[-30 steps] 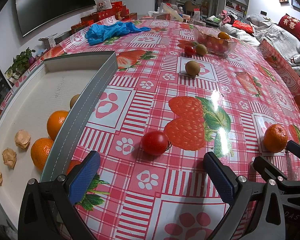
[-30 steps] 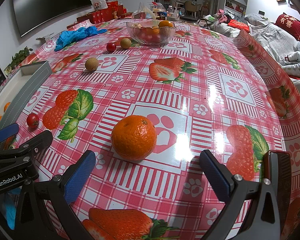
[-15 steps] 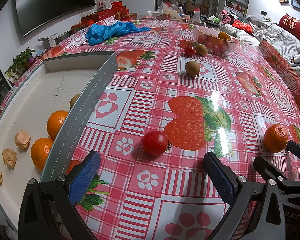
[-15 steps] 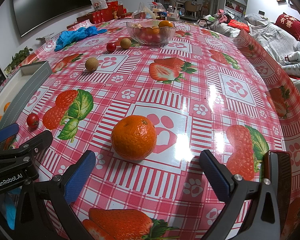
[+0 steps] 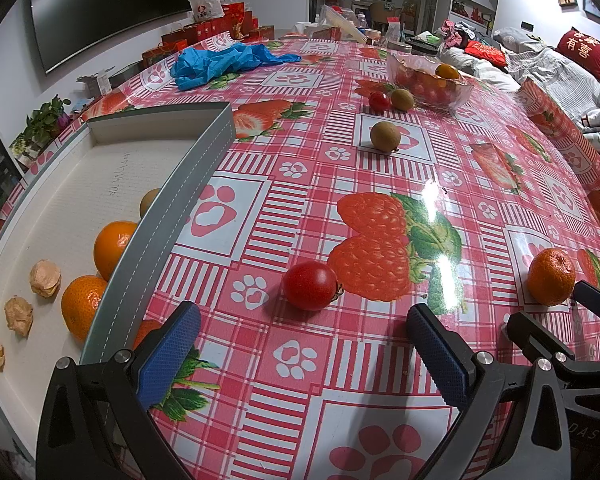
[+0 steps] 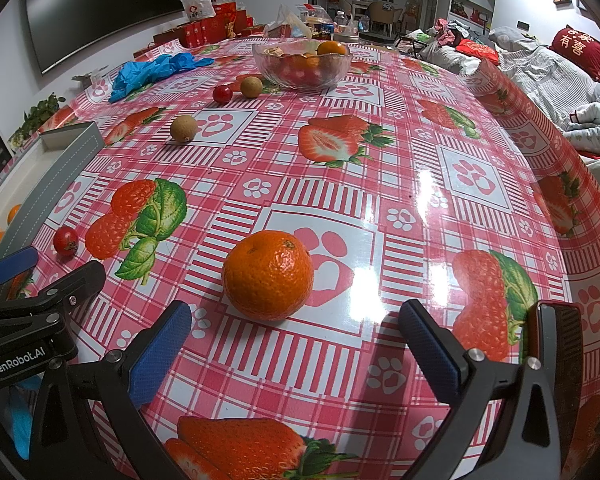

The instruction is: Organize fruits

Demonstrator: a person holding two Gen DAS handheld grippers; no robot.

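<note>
My left gripper [image 5: 300,344] is open and empty just short of a small red tomato [image 5: 310,285] on the table. My right gripper [image 6: 296,340] is open and empty just short of a mandarin [image 6: 268,274]. A grey-walled tray [image 5: 172,208] at the left holds mandarins [image 5: 110,246], a brown fruit and several papery husks [image 5: 44,278]. Two brown kiwis [image 5: 385,135] and another tomato [image 5: 379,101] lie farther back. A glass bowl [image 6: 300,64] holds more fruit.
A blue cloth [image 5: 224,62] lies at the far left of the table. Red gift boxes [image 5: 204,32] stand along its far edge. A couch with a red pillow [image 5: 584,50] is beyond the table's right edge.
</note>
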